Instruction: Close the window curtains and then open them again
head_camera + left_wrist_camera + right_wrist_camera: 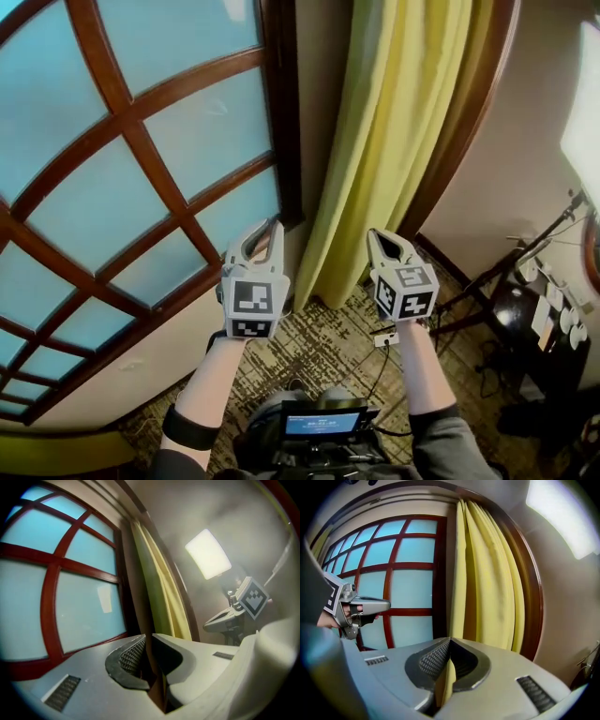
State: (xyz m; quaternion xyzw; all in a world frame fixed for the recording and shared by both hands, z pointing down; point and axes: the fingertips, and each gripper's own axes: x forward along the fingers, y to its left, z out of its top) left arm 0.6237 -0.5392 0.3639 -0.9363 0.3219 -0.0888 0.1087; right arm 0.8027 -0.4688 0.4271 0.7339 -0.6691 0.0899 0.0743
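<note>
Yellow curtain [380, 141] looks soft and light, best pinched at its leading edge; my right claw [375, 234] is clenched empty, left claw [271, 228] barely ajar.

Curtain [394, 141] at R; window [141, 187] front clear.

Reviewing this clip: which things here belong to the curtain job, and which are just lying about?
Part of the job:
yellow curtain, bunched beside the window
left gripper
right gripper

Just lying about:
tripod stand
dark side table
white plug on the carpet
</note>
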